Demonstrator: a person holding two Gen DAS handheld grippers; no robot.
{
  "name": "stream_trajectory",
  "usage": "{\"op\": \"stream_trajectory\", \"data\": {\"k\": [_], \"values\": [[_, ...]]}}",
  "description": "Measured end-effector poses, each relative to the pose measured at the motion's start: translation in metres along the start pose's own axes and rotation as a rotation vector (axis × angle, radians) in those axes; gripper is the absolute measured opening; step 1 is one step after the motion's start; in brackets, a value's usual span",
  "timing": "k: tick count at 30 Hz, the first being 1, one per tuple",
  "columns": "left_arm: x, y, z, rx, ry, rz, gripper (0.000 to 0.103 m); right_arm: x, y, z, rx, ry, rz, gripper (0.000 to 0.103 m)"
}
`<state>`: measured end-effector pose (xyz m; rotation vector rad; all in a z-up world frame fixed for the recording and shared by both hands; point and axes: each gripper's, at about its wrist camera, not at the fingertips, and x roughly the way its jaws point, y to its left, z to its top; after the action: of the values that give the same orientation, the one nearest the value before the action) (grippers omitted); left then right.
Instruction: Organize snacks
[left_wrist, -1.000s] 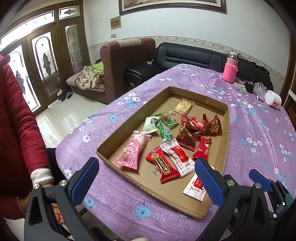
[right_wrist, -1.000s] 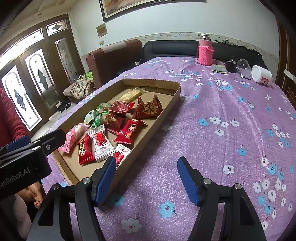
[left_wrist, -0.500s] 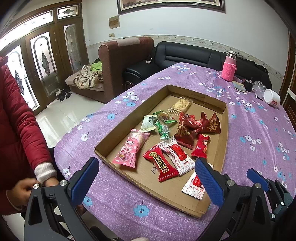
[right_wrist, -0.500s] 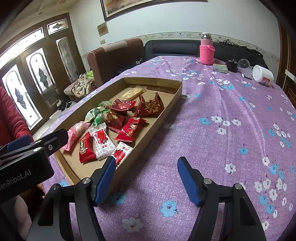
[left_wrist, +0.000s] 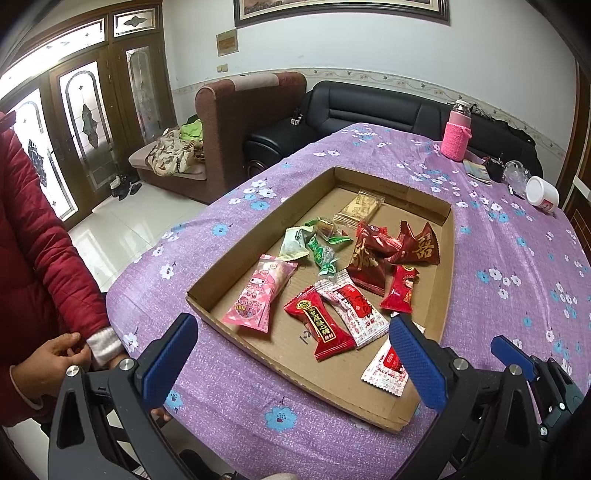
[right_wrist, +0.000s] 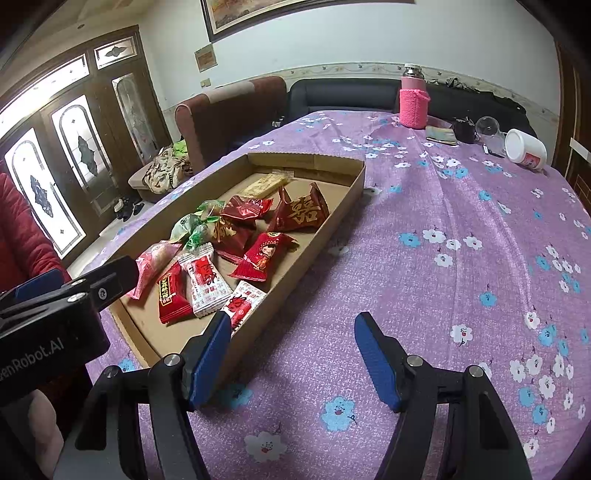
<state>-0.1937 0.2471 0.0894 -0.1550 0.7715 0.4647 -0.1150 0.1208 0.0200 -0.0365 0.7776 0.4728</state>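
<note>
sachet (left_wrist: 384, 367) | part-hidden by left tongs (left_wrist: 291, 354) | print unreadable

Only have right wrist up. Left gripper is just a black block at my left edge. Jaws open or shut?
Observer: Open. In the left wrist view the left gripper has its blue pads wide apart with nothing between them, above the near edge of the cardboard box.
Operator: Pink packet is half hidden behind that block. All there?
Observer: Yes. The pink packet lies flat near the box's left wall, and its whole outline shows.
Operator: Anything off the table's left side?
Observer: A bare hand fingering the white cuff of a red sleeve, just left of the left gripper.
</note>
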Motion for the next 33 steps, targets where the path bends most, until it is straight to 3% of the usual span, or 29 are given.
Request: {"op": "stream_trajectory", "data": {"k": [33], "values": [[0.0046,0.0007,-0.0003,-0.003,0.014,-0.014,0.103,0.0013,0.0035,-0.0018,-0.009,0.002,0.007,0.074]]}}
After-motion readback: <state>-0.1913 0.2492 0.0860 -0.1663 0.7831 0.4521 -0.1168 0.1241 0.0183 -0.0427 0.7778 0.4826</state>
